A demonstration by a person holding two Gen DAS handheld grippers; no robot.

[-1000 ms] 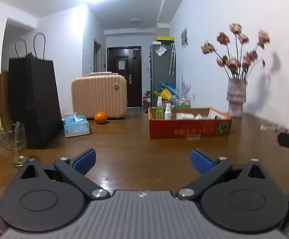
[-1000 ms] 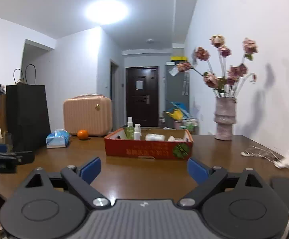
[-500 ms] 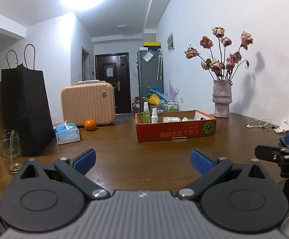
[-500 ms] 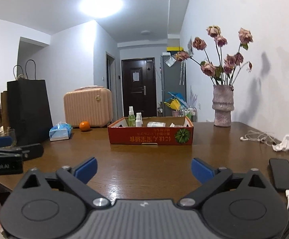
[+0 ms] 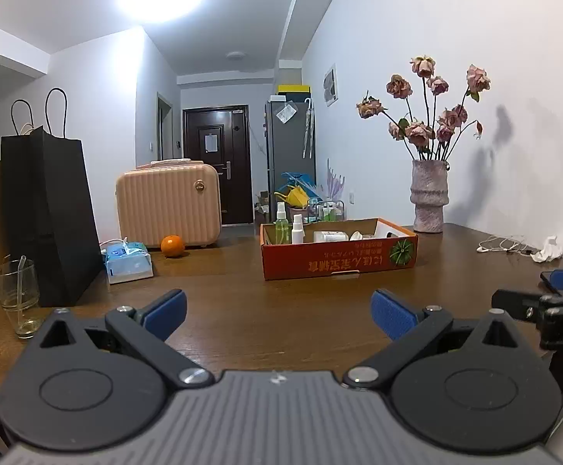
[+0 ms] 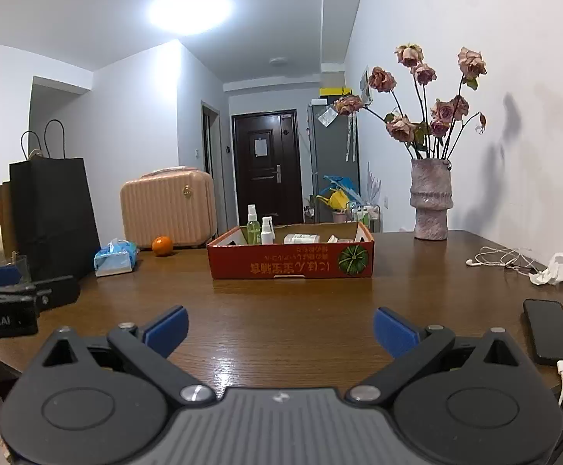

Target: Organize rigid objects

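A shallow red cardboard box (image 5: 339, 259) (image 6: 291, 263) stands mid-table and holds two small spray bottles (image 5: 281, 223) (image 6: 253, 224) and white containers (image 5: 331, 236) (image 6: 301, 238). My left gripper (image 5: 278, 316) is open and empty, held low over the near part of the brown table (image 5: 281, 302), well short of the box. My right gripper (image 6: 280, 329) is open and empty too, beside it on the right. Each gripper shows at the edge of the other's view.
On the left are a black paper bag (image 5: 49, 213), a drinking glass (image 5: 16, 294), a tissue pack (image 5: 128, 261), an orange (image 5: 173, 246) and a pink suitcase (image 5: 169, 203). A vase of dried roses (image 5: 428, 197), earphones (image 6: 502, 257), crumpled tissue (image 6: 554, 269) and a charging phone (image 6: 550, 331) are on the right.
Both grippers have drawn back and risen slightly, so the box looks farther off. The left view swung right. Both stay open and empty.
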